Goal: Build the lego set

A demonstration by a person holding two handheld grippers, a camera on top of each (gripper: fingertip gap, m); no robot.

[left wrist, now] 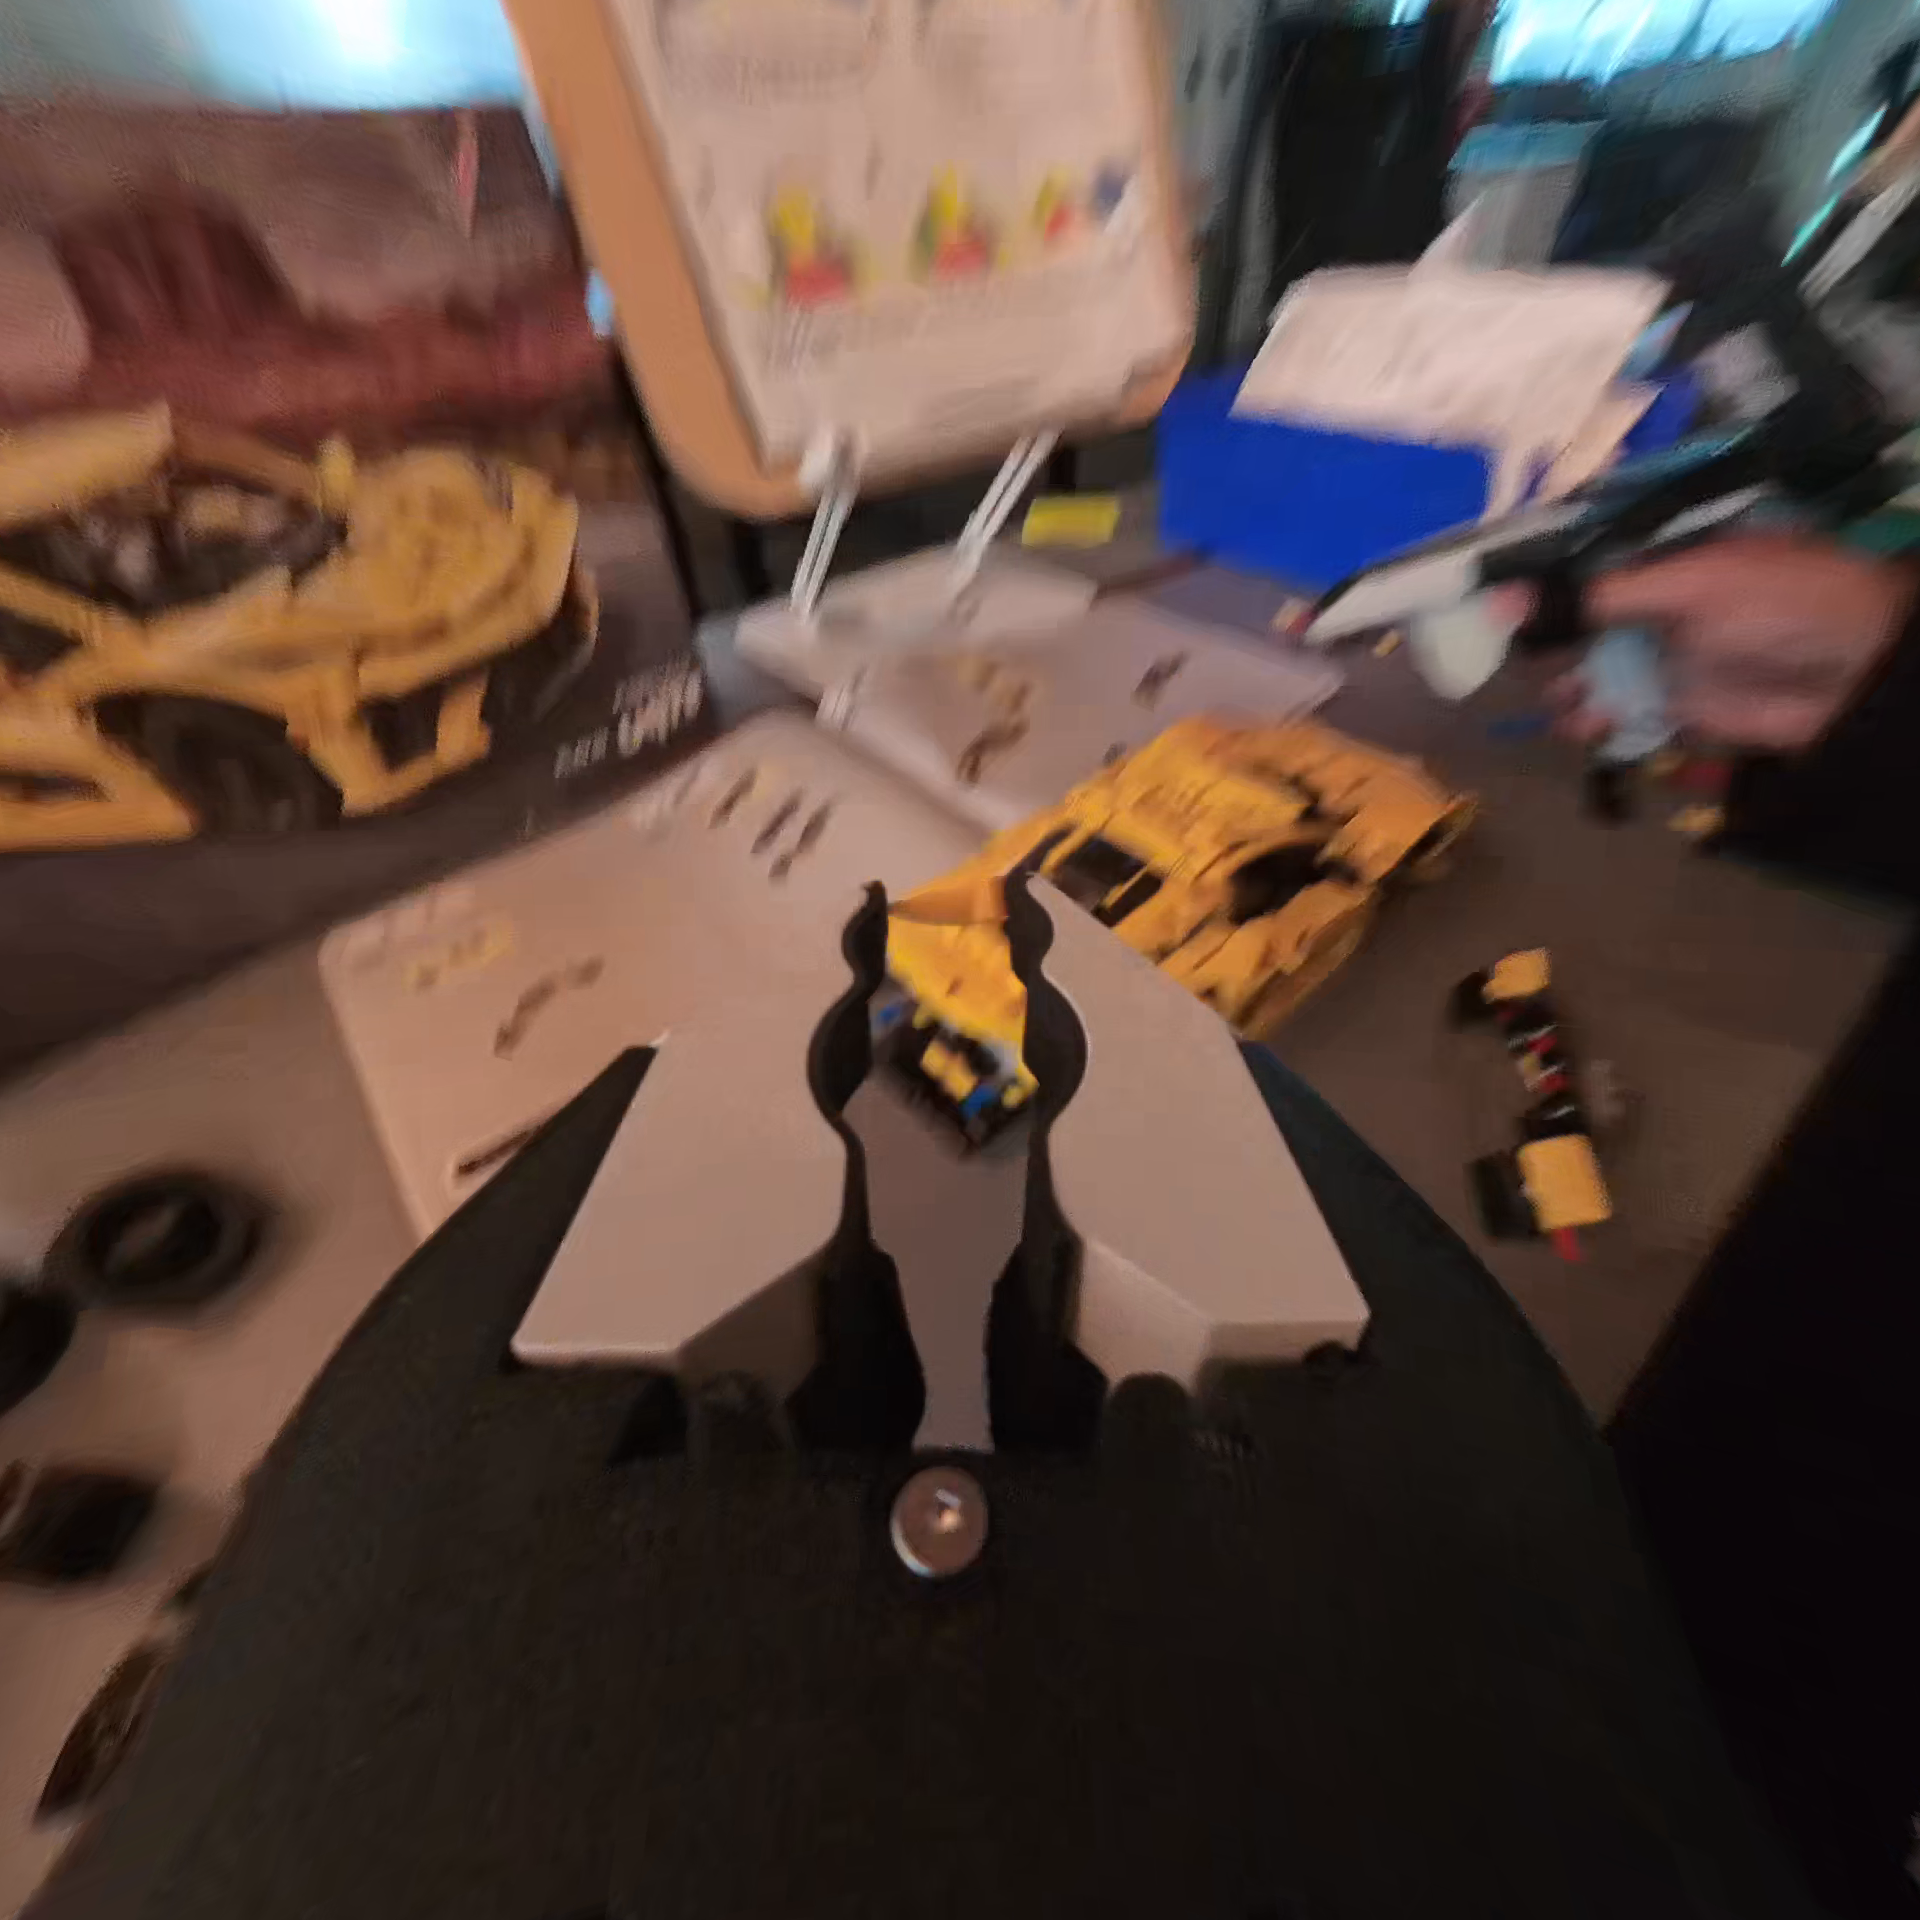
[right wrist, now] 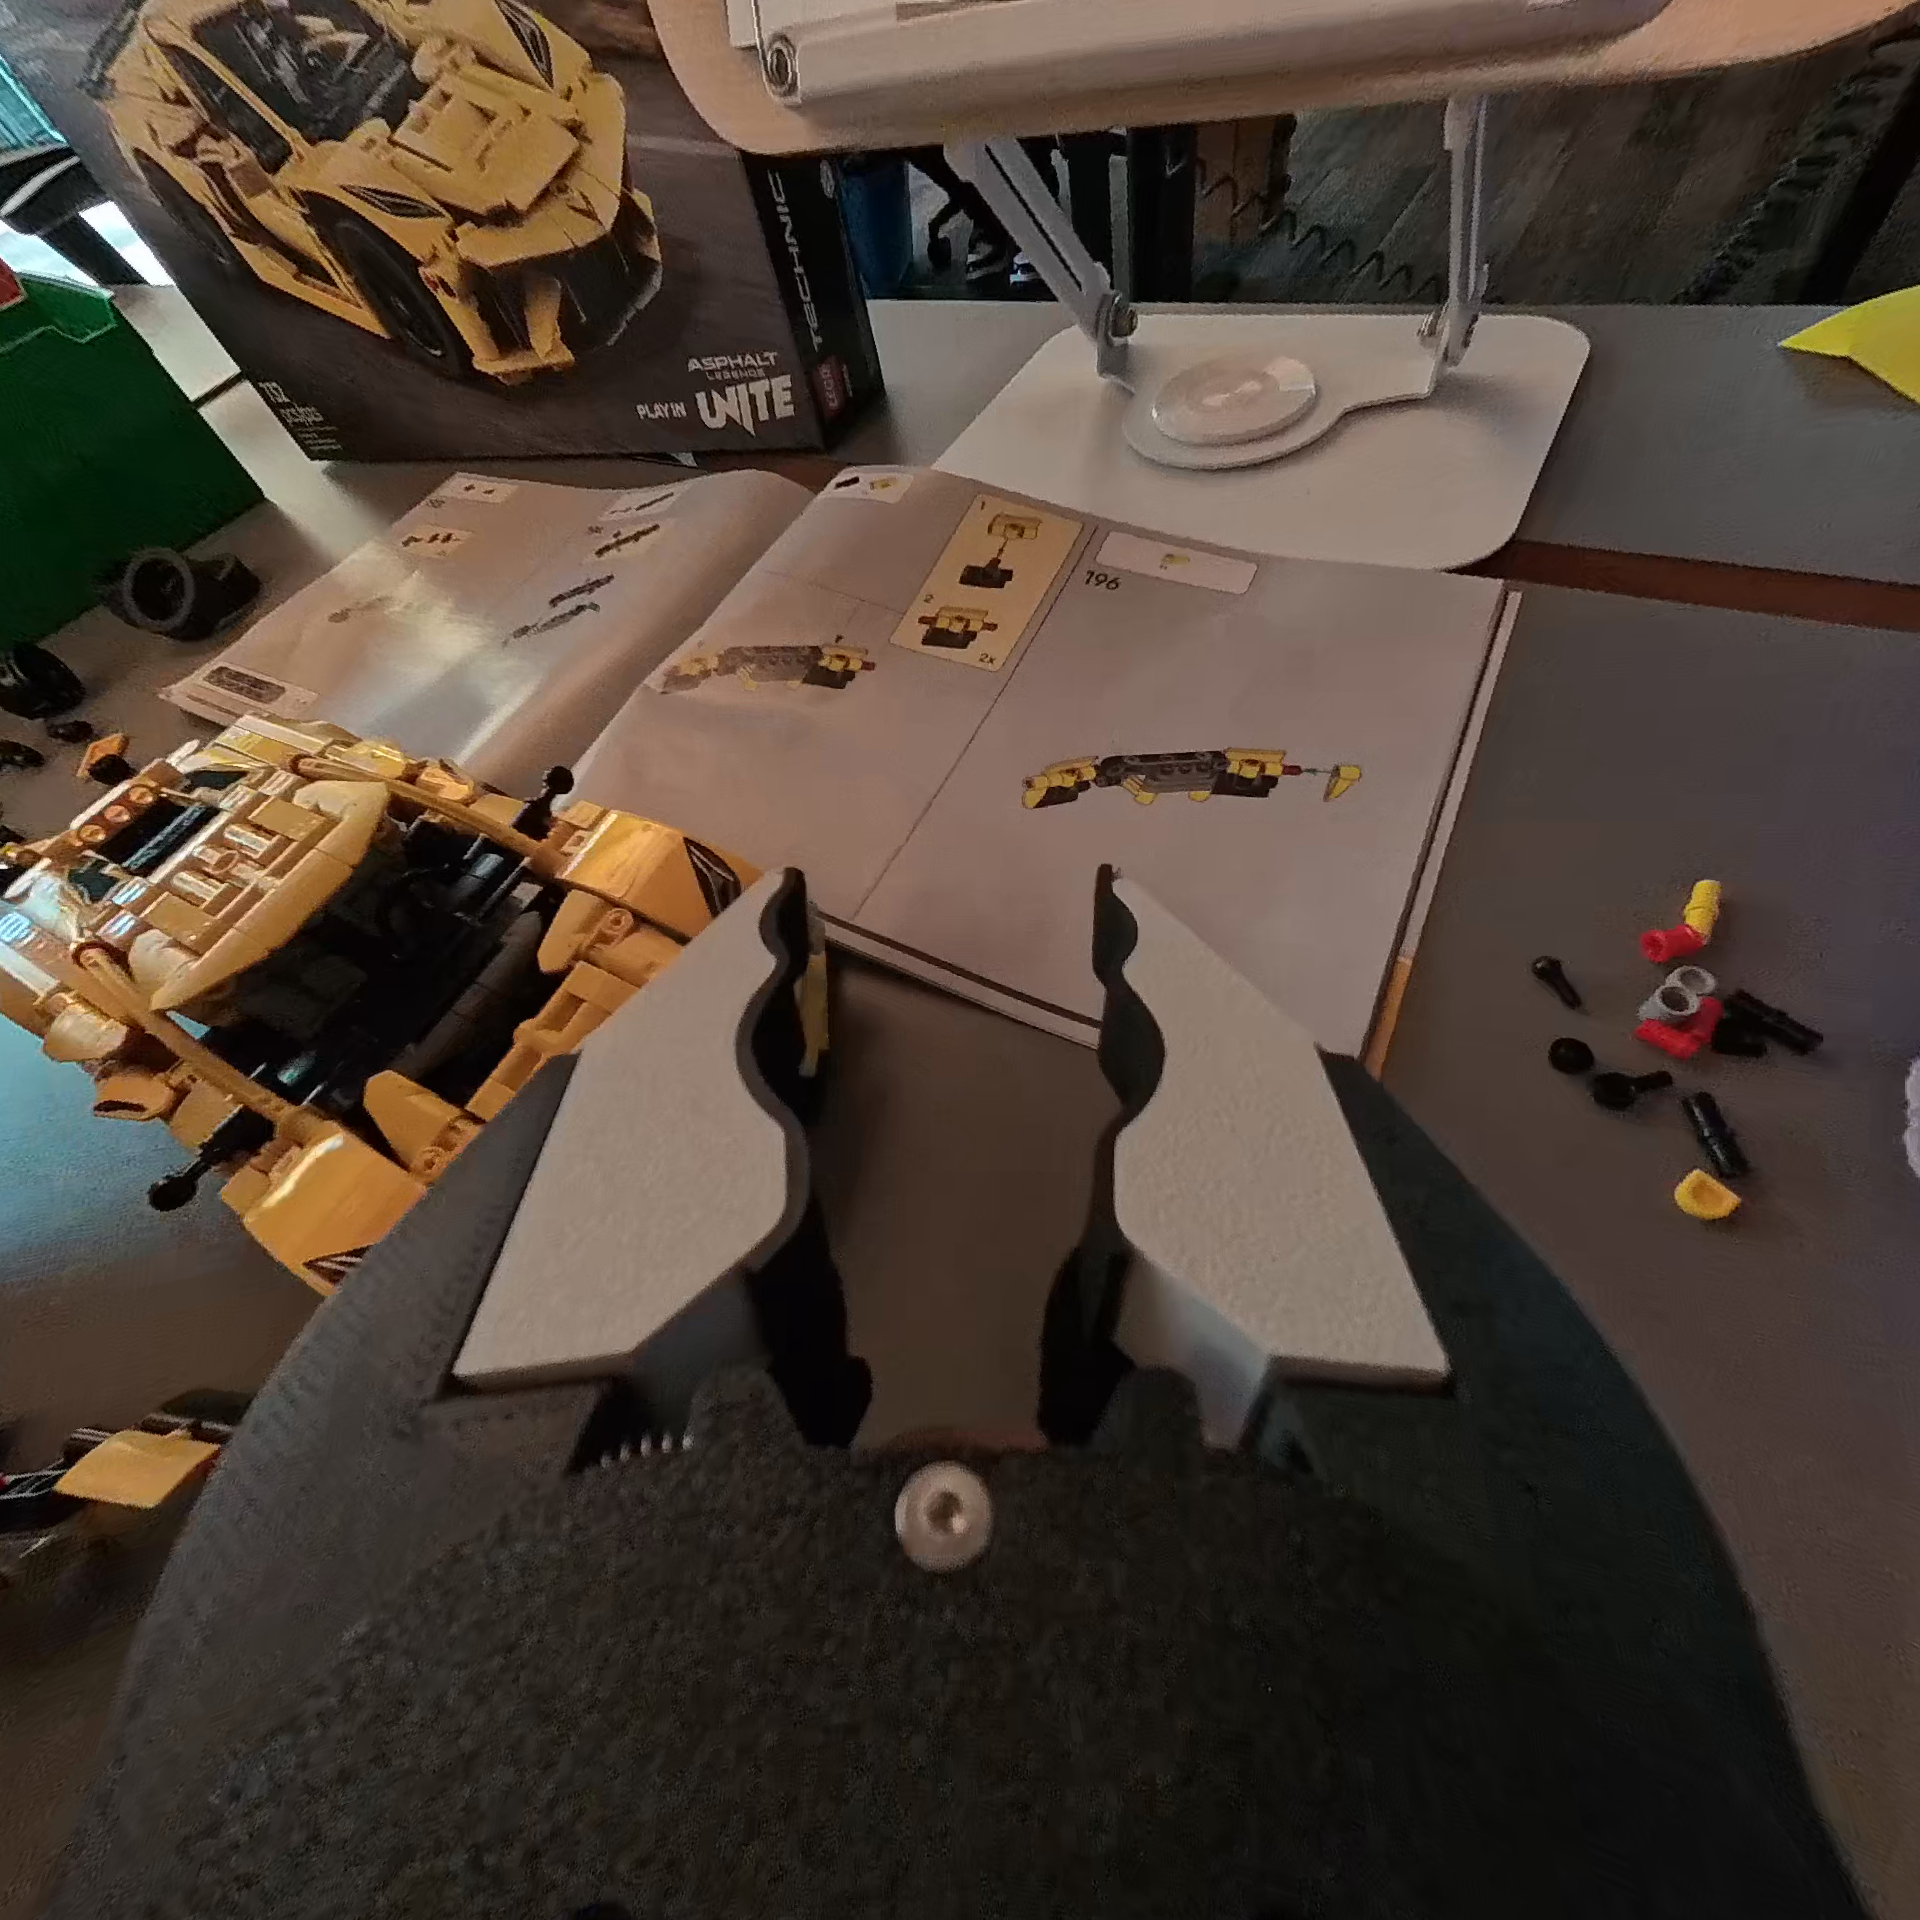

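Left wrist view, heavily blurred. Far left: black tyre (left wrist: 156, 1242) lying on the pale table (left wrist: 260, 1382), set box (left wrist: 312, 623) with a yellow car picture standing behind. Centre: open instruction booklet (left wrist: 582, 966) flat on the table; above it, a tablet-like panel on a white stand (left wrist: 894, 239). Foreground centre: left gripper (left wrist: 948, 894), jaws narrowed around a small yellow, black and blue lego subassembly (left wrist: 961, 1029) held between the fingers. Just beyond the fingertips: yellow lego car (left wrist: 1247, 862) on the table. Right of the car: separate strip of yellow, black and red parts (left wrist: 1538, 1101). Far right, upper: a person's hand (left wrist: 1745, 644) holding the other gripper; jaw state there not discernible through blur. Blue box (left wrist: 1320, 499) behind.

Right wrist view, sharp. Far left: green container (right wrist: 94, 457), black wheel parts (right wrist: 177, 592) at its foot. Upper left: set box (right wrist: 468, 229). Lower left: yellow lego car (right wrist: 312, 956) resting on the table (right wrist: 1662, 1351), partly overlapping the booklet's left page. Centre: instruction booklet (right wrist: 1039, 748) open at 2 pages; white stand base (right wrist: 1299, 436) behind it. Foreground: right gripper (right wrist: 948, 894), jaws spread apart, nothing between them; a yellow streak along the inner face of the left finger, nature unclear. Right: loose pile of small black, red, grey and yellow pieces (right wrist: 1673, 1029). Far right, upper: yellow sheet corner (right wrist: 1860, 343).
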